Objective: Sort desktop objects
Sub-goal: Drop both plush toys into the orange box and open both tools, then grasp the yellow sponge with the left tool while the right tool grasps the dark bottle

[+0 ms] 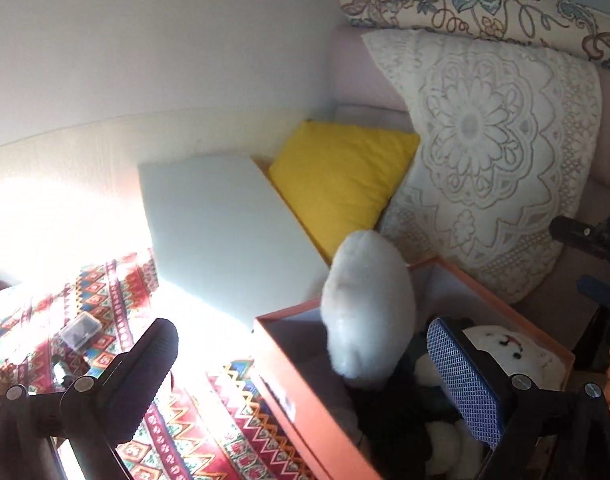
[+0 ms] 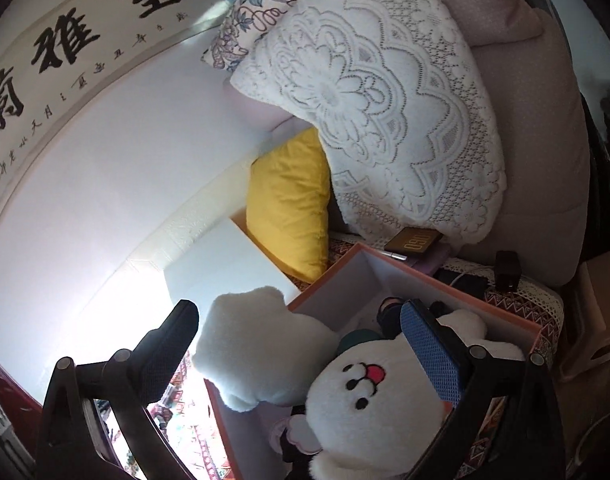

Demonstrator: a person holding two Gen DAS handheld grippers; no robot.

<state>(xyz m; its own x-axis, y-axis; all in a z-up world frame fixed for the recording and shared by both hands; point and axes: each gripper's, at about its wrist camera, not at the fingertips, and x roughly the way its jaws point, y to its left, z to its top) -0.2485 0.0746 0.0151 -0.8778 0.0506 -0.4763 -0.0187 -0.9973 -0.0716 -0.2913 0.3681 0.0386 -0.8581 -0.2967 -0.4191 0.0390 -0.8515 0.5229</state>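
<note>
Plush toys are what we are sorting, and they sit in the orange box on the patterned cloth. Going left to right in the left wrist view: a small clear case lies on the cloth, well apart from the box, so we judge it as not yet sorted. Our left gripper hangs above the box's near wall with its fingers spread wide, pinching nothing. Beyond it a white board leans against the wall, and a yellow cushion props behind it. A fluffy white plush pokes up over the box rim, likely too tall to lie flat. Further right, a white bear rests inside the box beside something dark.

In the right wrist view, our right gripper is also spread and empty, with the bear's face between its fingers but not squeezed. The fluffy plush leans on the box's left wall. A lace cushion sits behind, with a small clock below it on the surface.

We judge the toys are placed; both grippers seem free for the next item.
</note>
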